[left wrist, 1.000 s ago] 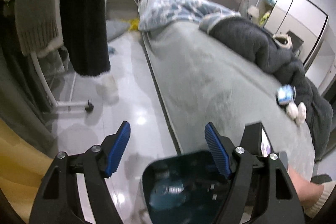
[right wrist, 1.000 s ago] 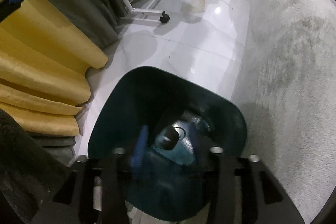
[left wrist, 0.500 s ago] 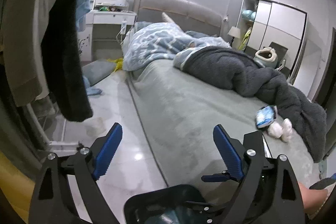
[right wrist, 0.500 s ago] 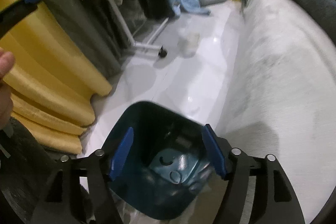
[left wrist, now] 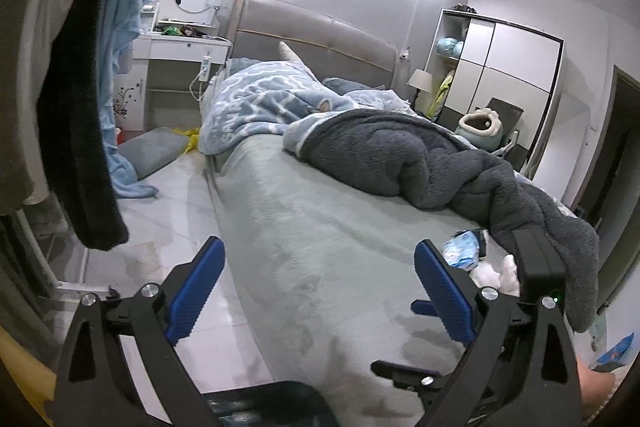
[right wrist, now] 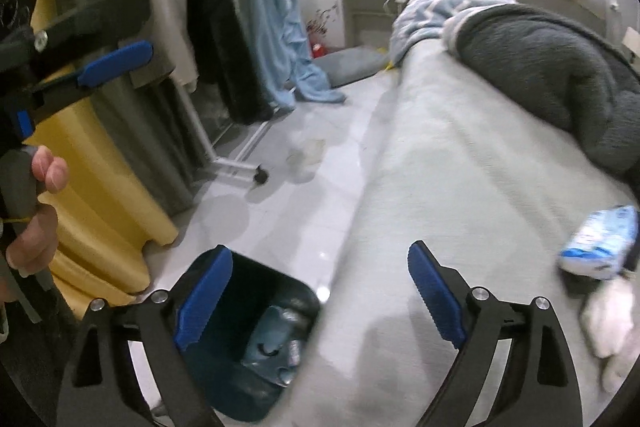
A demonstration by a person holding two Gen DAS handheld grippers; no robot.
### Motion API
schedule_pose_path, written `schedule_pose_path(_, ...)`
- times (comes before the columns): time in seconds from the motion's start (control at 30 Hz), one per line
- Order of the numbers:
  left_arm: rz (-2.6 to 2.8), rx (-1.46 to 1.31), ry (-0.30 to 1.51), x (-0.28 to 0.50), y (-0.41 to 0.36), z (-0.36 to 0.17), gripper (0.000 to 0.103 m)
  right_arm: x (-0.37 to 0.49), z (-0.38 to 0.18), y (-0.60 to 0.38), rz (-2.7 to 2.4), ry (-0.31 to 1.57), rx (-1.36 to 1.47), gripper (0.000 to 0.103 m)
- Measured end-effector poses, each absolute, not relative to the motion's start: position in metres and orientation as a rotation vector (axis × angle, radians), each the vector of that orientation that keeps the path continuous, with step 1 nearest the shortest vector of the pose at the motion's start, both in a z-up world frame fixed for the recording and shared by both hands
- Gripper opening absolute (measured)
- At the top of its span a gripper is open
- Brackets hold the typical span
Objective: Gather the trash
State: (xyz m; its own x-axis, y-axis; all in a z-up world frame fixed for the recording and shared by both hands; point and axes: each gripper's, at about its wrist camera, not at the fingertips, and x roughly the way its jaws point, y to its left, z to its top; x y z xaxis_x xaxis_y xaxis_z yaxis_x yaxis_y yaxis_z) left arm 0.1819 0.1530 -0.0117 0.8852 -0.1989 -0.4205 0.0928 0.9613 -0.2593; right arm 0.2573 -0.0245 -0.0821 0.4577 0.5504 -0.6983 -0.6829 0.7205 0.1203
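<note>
With both tongs opening and empty, the blue-white packet (right wrist: 600, 243) at 3 o'clock on the bed (right wrist: 440, 167) is best straddled squarely before being pinched.

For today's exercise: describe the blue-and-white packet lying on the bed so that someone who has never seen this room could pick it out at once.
Start at the bed and follow the dark grey blanket down to its foot end. Beside that blanket's edge, on the bare grey sheet, lies the blue-and-white packet, with white crumpled tissues right next to it. It is the only printed, glossy thing there; the tissues are plain white.
</note>
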Motion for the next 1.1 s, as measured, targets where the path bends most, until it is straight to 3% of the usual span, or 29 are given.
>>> schedule_pose_path(0.67, -0.345, -0.317, 0.517, 0.237, 0.08, -0.033, 0.097, 0.263, -0.054, -0.144, 0.61, 0.61, -0.177, 0.095)
schedule_pose_path(1.1, -0.438, -0.352, 0.576, 0.269, 0.04, -0.051, 0.097, 0.287, -0.055, -0.225, 0.543, 0.608, -0.089, 0.097)
